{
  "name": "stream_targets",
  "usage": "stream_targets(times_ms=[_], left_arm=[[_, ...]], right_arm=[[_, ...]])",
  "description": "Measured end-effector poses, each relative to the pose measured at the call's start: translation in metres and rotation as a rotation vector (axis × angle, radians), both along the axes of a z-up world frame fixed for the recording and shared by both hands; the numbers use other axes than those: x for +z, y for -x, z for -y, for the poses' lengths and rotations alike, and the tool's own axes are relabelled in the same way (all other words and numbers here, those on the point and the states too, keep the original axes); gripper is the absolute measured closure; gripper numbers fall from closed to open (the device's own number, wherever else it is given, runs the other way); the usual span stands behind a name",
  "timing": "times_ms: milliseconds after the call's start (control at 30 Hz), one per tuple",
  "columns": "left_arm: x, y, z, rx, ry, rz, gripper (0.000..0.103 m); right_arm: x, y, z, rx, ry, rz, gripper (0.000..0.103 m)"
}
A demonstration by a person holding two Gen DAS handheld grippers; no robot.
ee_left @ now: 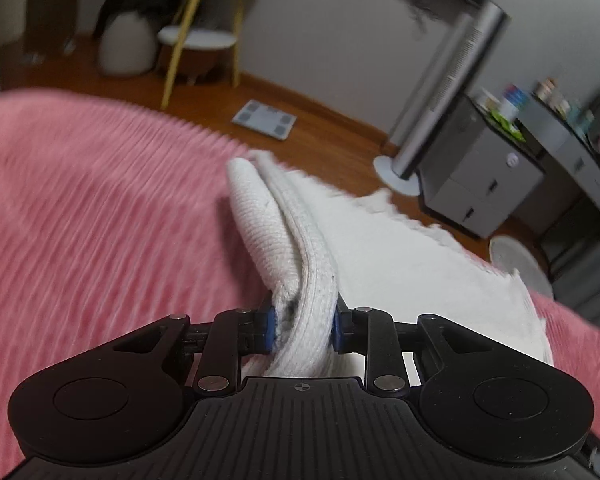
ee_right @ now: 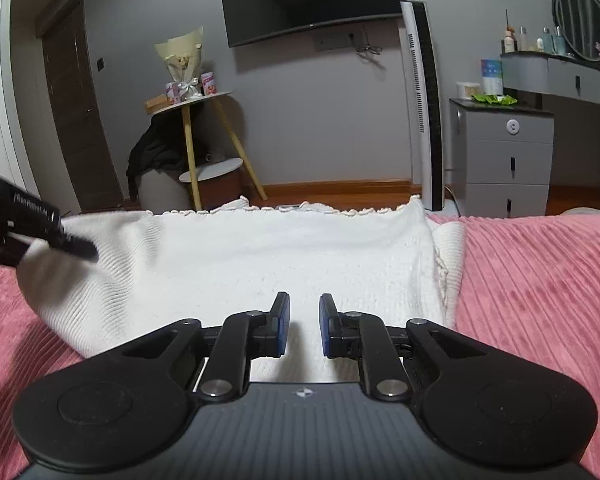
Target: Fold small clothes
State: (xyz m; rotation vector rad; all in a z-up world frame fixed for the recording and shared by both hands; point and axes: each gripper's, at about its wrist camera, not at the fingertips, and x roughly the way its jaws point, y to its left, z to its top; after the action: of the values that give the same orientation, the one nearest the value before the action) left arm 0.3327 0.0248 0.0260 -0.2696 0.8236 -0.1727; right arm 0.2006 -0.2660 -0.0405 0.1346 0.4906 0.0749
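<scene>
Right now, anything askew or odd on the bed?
Nothing damaged or spilled. The white knit garment lies flat on the pink bedspread, except its left side, bunched and lifted in the left gripper. The right gripper is open, holding nothing.

Light: dim, even indoor.
Blur: left wrist view smeared, pink bedspread (ee_left: 80,208) streaked; right wrist view sharp.
Distortion: fisheye bending; dark corners.
Shadows: soft, faint.
</scene>
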Motion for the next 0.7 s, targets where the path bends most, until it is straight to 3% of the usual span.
stream_targets(times_ms=[200, 433, 533, 567, 600, 700], left_arm=[[0.022, 0.019, 0.088, -0.221, -0.067, 0.089, 0.075], [-0.015, 0.039, 0.166, -0.369, -0.131, 0.080, 0.074], [-0.031, 0.052, 0.181, -0.436, -0.210, 0.102, 0.065], [-0.031, 0.055, 0.182, -0.462, -0.217, 0.108, 0.058], [-0.028, 0.060, 0.181, -0.485, -0.214, 0.113, 0.046], [-0.019, 0.075, 0.173, -0.522, -0.176, 0.139, 0.040]], right_arm=[[0.000, 0.002, 0.023, -0.068, -0.072, -0.020, 0.088], [-0.006, -0.001, 0.052, -0.100, -0.182, -0.045, 0.088], [-0.008, -0.003, 0.061, -0.093, -0.231, -0.049, 0.088], [-0.008, -0.003, 0.063, -0.090, -0.241, -0.051, 0.088], [-0.009, -0.003, 0.065, -0.088, -0.252, -0.053, 0.088], [-0.011, -0.005, 0.069, -0.084, -0.279, -0.057, 0.088]])
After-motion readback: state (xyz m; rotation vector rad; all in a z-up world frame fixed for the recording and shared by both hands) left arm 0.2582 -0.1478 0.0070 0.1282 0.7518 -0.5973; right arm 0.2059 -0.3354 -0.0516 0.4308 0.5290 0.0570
